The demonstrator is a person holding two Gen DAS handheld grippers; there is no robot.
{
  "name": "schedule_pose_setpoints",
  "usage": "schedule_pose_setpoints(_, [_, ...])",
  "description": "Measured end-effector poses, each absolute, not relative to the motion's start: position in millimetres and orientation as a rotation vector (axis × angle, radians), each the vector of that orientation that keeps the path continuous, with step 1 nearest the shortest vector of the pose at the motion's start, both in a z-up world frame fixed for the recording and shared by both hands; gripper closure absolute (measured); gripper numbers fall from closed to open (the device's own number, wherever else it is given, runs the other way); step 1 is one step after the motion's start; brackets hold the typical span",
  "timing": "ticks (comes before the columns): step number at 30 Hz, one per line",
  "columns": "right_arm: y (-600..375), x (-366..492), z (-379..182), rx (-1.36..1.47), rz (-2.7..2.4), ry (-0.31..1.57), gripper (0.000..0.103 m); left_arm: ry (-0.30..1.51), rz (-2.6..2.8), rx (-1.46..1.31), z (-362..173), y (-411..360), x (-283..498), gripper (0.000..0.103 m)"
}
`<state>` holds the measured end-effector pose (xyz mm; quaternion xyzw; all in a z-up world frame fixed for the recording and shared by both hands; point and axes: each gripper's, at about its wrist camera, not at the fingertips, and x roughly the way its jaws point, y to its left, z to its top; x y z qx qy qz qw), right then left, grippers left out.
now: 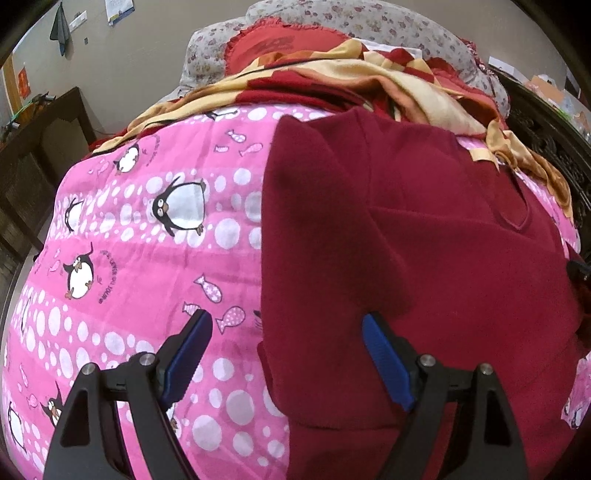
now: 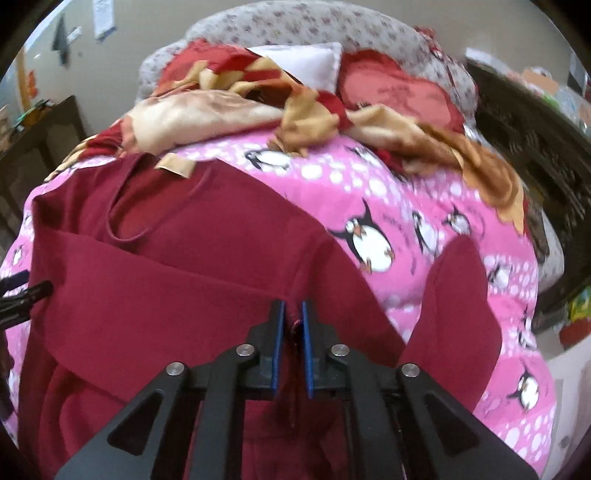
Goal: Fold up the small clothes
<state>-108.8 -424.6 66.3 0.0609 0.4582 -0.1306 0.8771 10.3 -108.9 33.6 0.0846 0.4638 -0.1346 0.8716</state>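
A dark red sweater (image 1: 424, 240) lies on a pink penguin quilt (image 1: 129, 258), its left part folded inward. My left gripper (image 1: 286, 321) is open and empty, just above the sweater's left edge. In the right wrist view the sweater (image 2: 184, 266) shows its V-neck at the upper left. My right gripper (image 2: 293, 306) is shut on a fold of the sweater's right side and holds it lifted. A red sleeve (image 2: 454, 302) hangs to the right of it. The left gripper's tip (image 2: 26, 291) shows at the left edge.
A red and cream blanket (image 1: 369, 81) and floral pillows (image 1: 369, 18) are heaped at the head of the bed. A dark carved bed frame (image 2: 546, 155) runs along the right. A dark wooden cabinet (image 1: 37, 155) stands at the left by the wall.
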Motion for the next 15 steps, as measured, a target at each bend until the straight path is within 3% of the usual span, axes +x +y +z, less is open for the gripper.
schedule_pose_setpoints(3, [-424, -116, 72, 0.115, -0.311, 0.957, 0.066, 0.970, -0.282, 0.186, 33, -107, 11, 0.016])
schedule_pose_setpoints(15, [-403, -136, 81, 0.106, -0.272, 0.958, 0.066, 0.942, -0.272, 0.168, 49, -107, -3, 0.016])
